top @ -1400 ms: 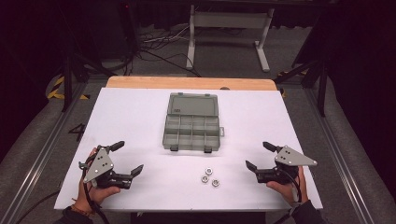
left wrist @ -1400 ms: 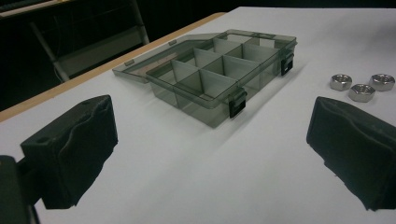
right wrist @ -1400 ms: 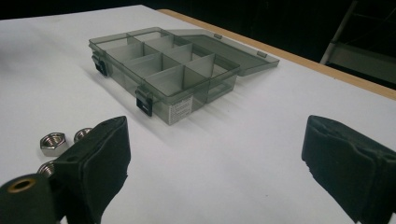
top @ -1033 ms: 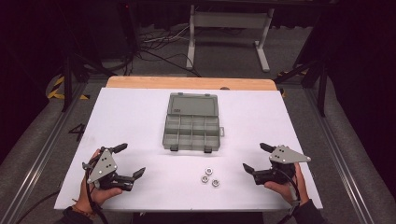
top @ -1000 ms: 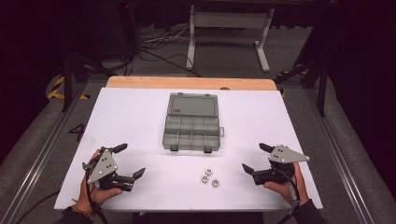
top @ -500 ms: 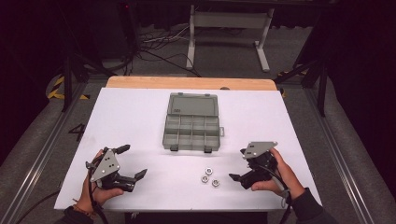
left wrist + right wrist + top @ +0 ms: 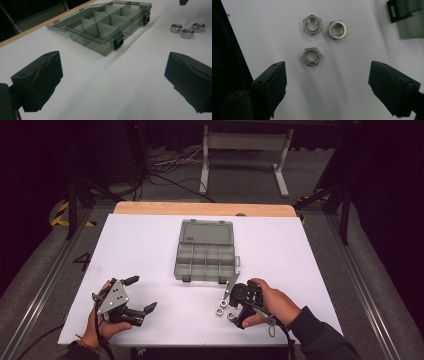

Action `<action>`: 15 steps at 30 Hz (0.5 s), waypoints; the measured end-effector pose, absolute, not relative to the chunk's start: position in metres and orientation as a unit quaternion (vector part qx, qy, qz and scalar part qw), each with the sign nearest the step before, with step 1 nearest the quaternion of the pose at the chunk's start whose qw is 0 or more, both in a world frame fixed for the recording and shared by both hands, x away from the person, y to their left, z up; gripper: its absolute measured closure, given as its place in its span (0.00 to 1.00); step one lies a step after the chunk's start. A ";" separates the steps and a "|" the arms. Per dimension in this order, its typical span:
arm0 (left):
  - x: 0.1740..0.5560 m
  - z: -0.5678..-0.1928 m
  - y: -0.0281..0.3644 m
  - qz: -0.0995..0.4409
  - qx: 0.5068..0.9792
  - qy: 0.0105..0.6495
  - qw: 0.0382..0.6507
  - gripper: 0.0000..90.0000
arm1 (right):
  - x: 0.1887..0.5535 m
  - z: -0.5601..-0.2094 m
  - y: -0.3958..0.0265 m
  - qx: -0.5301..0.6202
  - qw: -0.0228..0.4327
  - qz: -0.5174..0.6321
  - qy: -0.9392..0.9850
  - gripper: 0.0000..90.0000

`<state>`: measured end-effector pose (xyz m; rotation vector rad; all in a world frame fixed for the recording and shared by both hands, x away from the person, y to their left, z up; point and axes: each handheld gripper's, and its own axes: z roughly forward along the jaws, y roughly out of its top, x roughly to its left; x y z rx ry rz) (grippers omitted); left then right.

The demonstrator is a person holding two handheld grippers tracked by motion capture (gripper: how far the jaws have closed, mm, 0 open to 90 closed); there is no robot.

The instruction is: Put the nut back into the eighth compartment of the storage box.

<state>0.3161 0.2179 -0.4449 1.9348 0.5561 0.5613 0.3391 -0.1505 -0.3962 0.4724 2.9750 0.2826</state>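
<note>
- The white table is brightly and evenly lit from above, while the surroundings fall to near black
- The steel nuts carry small highlights and soft shadows
- The near black jaws look soft and out of focus in both gripper views, with little surface detail

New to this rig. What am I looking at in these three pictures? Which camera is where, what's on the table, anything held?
No robot arm: a person holds a hand-held two-jaw gripper in each hand. The high view looks down on the white table from above: left gripper at the left, right gripper at the right. The other two pictures come from cameras riding on each gripper, looking along its black jaws.

On the table lie an open grey compartment box, its compartments seemingly empty, and three metal hex nuts lying close together.

Nothing is held. Both grippers are open; the right one points down over the nuts and its jaws have just been closing a little, no nut between them yet.
</note>
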 end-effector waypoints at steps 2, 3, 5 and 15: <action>0.316 -0.445 0.218 0.231 0.802 0.231 0.501 0.02 | 0.341 -0.401 -0.145 0.151 0.048 0.078 0.984 0.22; 0.316 -0.445 0.218 0.231 0.801 0.231 0.501 0.02 | 0.341 -0.403 -0.142 0.148 0.046 0.075 0.985 0.24; 0.316 -0.445 0.219 0.232 0.801 0.231 0.502 0.02 | 0.344 -0.406 -0.139 0.146 0.036 0.071 0.986 0.27; 0.317 -0.447 0.218 0.226 0.802 0.232 0.502 0.03 | 0.347 -0.417 -0.124 0.128 0.017 0.040 0.991 0.48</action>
